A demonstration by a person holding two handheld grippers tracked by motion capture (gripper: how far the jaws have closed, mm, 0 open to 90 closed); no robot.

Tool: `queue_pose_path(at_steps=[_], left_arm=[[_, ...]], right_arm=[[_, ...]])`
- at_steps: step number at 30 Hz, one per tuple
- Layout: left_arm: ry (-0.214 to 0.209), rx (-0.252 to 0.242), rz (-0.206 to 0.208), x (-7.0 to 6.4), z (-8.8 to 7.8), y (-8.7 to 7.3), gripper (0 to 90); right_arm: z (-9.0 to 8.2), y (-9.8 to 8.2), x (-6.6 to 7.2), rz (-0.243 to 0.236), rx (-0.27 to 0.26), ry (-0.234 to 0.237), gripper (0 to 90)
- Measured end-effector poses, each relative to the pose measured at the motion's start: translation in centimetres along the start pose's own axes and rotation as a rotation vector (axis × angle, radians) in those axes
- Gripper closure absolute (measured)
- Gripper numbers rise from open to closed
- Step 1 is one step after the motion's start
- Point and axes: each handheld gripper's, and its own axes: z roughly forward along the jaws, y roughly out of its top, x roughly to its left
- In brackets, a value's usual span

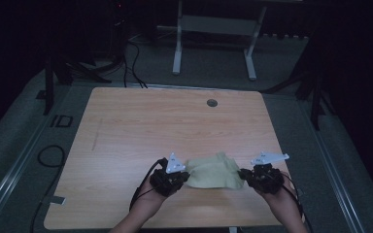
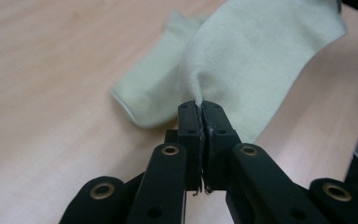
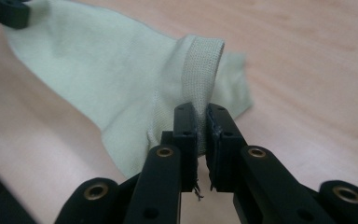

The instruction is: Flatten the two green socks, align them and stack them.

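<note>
A pale yellow-green sock (image 1: 213, 171) hangs between my two grippers just above the wooden table (image 1: 141, 126), near its front edge. My left gripper (image 1: 188, 176) is shut on the sock's left end; in the left gripper view the sock (image 2: 242, 60) rises from the pinched jaws of that gripper (image 2: 202, 108). My right gripper (image 1: 242, 175) is shut on the right end, and in the right gripper view the gripper (image 3: 202, 112) clamps the ribbed cuff (image 3: 200, 70). Part of the sock (image 3: 98, 74) still sags toward the table.
A round cable hole (image 1: 212, 103) sits at the table's far middle. Behind the table stands a white frame (image 1: 213, 39) on the grey floor, with black cables (image 1: 131, 63) at the far left. The surroundings are dark.
</note>
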Motion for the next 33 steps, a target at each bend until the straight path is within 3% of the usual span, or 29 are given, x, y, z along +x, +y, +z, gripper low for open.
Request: queue_pose_path(at_steps=[7,10,18,22,33], left_arm=[[0.029,0.010,-0.024,1.6,0.9,1.4,87.1],[0.032,0.035,-0.052,2.6,2.2,1.4,87.1],[0.034,0.099,-0.100,3.9,5.6,0.3,87.0],[0.046,0.129,-0.097,4.0,7.0,-0.2,86.9],[0.057,0.158,-0.103,4.6,7.7,-1.2,86.7]], right_arm=[[1.6,2.6,-2.5,0.026,0.011,0.002,83.2],[3.6,3.2,-3.5,0.046,0.054,0.007,83.2],[7.5,2.1,-4.8,0.082,0.130,0.011,83.0],[8.6,1.7,-5.1,0.091,0.164,0.004,82.9],[10.6,0.9,-4.9,0.071,0.207,-0.003,80.7]])
